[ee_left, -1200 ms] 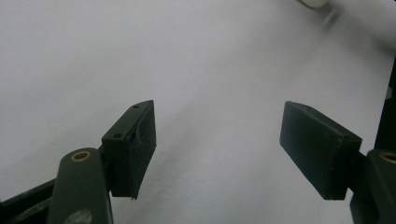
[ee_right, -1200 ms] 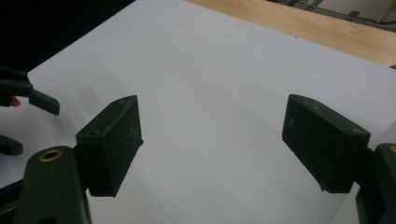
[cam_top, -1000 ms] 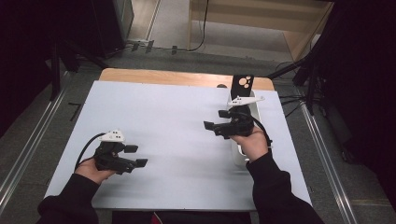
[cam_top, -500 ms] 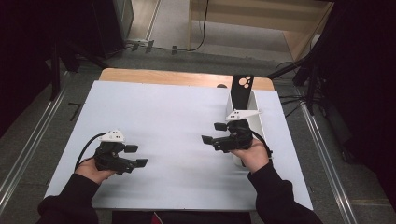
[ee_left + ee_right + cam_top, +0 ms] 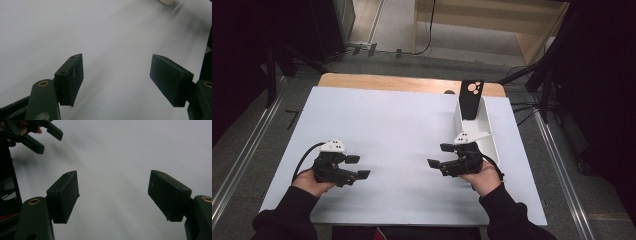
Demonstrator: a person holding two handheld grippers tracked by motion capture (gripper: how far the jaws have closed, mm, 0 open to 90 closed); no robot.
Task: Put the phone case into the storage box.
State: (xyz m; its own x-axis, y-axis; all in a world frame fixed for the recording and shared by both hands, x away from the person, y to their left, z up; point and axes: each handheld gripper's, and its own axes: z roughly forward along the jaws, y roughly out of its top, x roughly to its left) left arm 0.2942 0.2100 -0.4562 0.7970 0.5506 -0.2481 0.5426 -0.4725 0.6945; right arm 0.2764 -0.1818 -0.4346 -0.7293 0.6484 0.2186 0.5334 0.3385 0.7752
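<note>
My left gripper (image 5: 359, 166) rests low over the white tabletop (image 5: 402, 120) at the near left, held in a hand, pointing right. In the left gripper view its jaws (image 5: 117, 77) stand open over bare white surface. My right gripper (image 5: 438, 155) is at the near right, pointing left, just in front of a white tray (image 5: 487, 135). Its jaws (image 5: 113, 195) stand open with nothing between them, and they have just been closing a little. The left gripper (image 5: 37, 137) also appears far off in the right gripper view.
A black flat slab with round holes (image 5: 471, 99) stands upright at the far end of the white tray. A wooden strip (image 5: 387, 82) runs along the table's far edge. Metal rails (image 5: 242, 160) flank the table on the floor.
My right gripper has come nearer and lower, away from the tray's middle toward its near end. The left gripper has kept still.
</note>
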